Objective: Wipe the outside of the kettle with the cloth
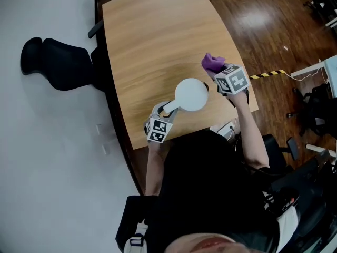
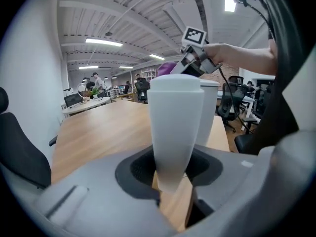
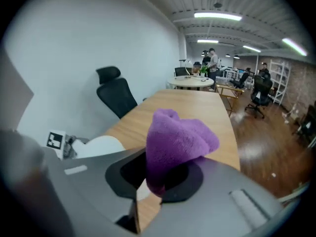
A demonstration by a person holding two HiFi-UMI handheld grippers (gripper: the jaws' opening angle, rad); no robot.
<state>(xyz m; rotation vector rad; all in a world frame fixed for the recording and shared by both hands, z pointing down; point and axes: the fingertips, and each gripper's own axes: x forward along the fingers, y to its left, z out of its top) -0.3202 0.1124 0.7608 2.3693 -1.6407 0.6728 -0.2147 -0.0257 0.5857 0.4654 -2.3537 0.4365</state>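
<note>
- Pinching the kettle's handle, the left gripper has its jaws pressed onto that white tapered grip. It steadies the kettle upright on the tabletop, near the edge closest to the person.
- The right gripper clamps a bunched purple cloth, which sticks out past its jaws.
- In the head view the kettle lies to the left of the cloth, just beside it and apparently not touching. The handle runs out the opposite way, toward the left gripper.
- The right gripper is the nearer one to the kettle's bare outer wall.
- The lid is on, so anything inside the kettle is hidden.
</note>
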